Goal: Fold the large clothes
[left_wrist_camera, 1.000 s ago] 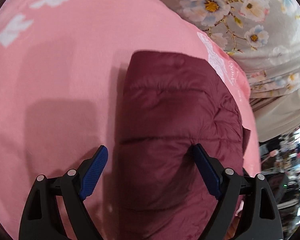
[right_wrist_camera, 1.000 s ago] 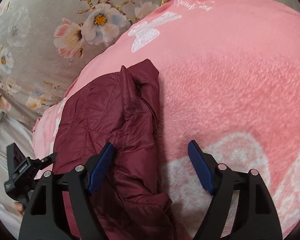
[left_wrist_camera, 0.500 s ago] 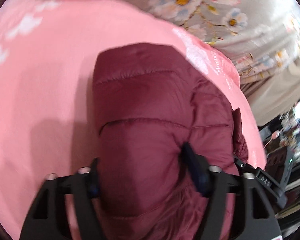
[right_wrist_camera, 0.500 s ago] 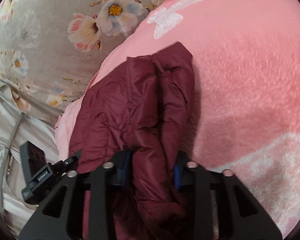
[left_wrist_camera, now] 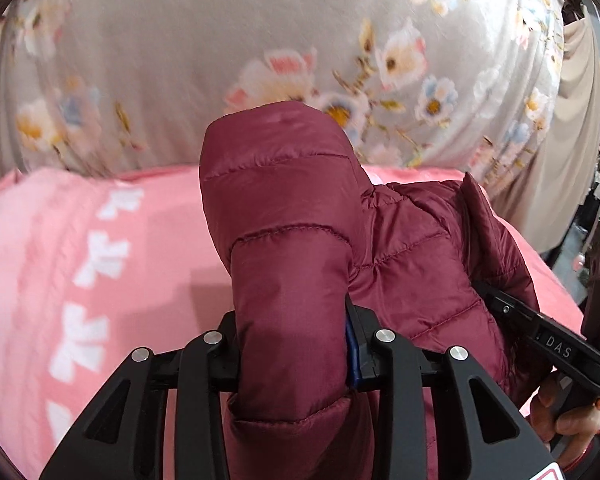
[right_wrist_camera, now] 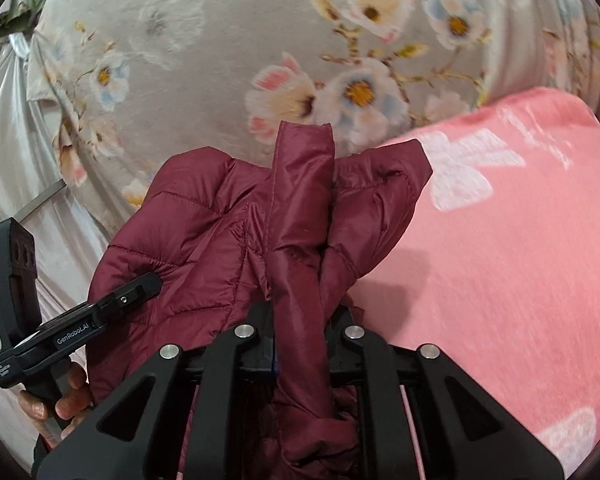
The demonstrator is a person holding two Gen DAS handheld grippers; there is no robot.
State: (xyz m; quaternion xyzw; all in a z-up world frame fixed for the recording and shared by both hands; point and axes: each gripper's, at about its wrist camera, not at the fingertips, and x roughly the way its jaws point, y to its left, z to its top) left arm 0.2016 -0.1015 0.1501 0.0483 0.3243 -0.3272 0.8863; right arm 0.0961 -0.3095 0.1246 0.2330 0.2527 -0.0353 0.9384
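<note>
We see one pink fleece blanket (left_wrist_camera: 100, 264) spread before one grey floral sheet (left_wrist_camera: 260, 40); over its edge we hold one maroon quilted jacket (left_wrist_camera: 420, 248), lifted clear at the gripped folds; its long axis runs away from both cameras; the left gripper (left_wrist_camera: 292, 356) is clamped on a padded fold straight ahead of its jaws; the right gripper (right_wrist_camera: 300, 344) is clamped on a narrower band, likely the placket; we judge both equally near, side by side, so the coming fold turns on moving them together.
</note>
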